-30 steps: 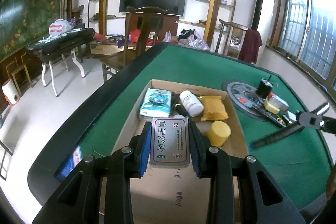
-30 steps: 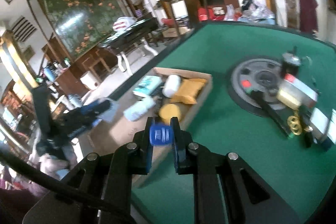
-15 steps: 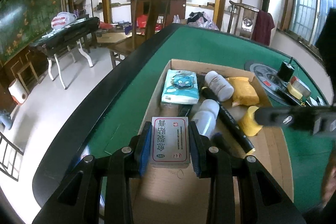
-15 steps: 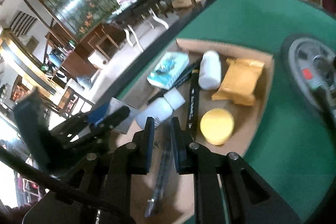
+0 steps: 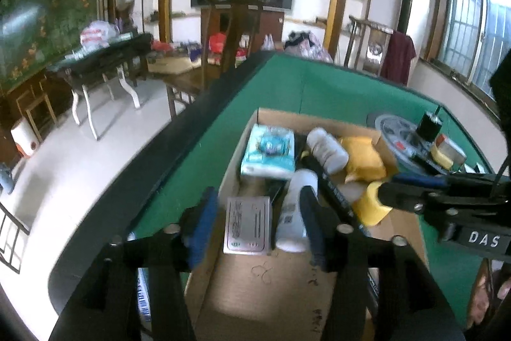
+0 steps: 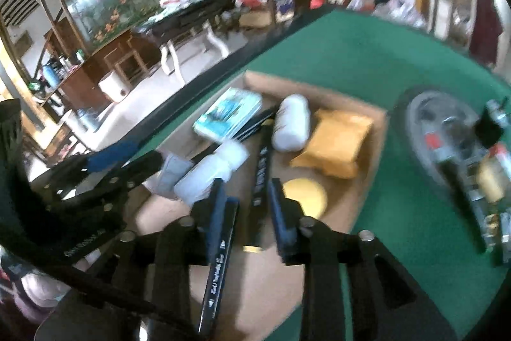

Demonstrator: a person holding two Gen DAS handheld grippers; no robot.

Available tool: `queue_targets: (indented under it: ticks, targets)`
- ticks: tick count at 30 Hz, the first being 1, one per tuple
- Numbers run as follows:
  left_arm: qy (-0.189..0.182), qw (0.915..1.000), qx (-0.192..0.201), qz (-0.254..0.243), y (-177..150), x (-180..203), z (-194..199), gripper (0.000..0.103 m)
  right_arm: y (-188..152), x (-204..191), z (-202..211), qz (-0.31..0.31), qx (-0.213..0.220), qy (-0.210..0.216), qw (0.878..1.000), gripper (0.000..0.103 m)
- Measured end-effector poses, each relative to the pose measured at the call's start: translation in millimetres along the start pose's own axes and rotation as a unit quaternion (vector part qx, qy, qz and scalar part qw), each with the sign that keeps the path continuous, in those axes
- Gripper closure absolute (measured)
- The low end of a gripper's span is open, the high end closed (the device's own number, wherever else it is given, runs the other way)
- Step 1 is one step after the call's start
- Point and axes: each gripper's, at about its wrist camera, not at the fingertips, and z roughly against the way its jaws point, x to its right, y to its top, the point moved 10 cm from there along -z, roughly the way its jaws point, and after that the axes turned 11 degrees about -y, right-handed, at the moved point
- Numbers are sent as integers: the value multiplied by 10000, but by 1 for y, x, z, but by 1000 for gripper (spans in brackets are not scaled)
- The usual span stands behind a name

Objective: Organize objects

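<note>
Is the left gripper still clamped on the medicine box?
No. The left gripper stands open, and the medicine box lies flat on the floor of the cardboard box with gaps on both sides.

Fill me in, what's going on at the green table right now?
A person with two handheld claws is sorting small items into a cardboard box on the green table. The left claw is open over a small grey medicine box lying on the box floor. The right claw is open too, with a black marker lying below it. A tissue pack, white bottle and yellow pouch already sit inside.
</note>
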Motion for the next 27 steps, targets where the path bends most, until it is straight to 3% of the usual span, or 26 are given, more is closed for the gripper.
queue_targets:
  ticks: [3,5,7,10,13,17,27]
  targets:
    - [130,9991,340,-197,14,15,20,40,12,22,35,-28,567,-436,9974,59]
    - [197,9974,558,-405,24,32,33,32,21,34,63,-126,1018,-605,9929,32]
    - [329,9947,745,-624,34,46,43,31,27,46,88,-237,1414,-586,9879,14]
    - [498,9893,942,-1000,49,75,53,30,26,72,103,-615,1402,-402,9874,13]
    - [560,9869,971,-1164,55,96,58,24,16,100,94,-867,1028,-723,9883,13]
    - [635,9832,1072,-1332,57,125,65,16,-7,141,98,-1063,877,-1123,9841,13]
    - [516,9829,705,-1622,49,180,53,15,-41,204,126,-1234,836,-1585,9760,13]
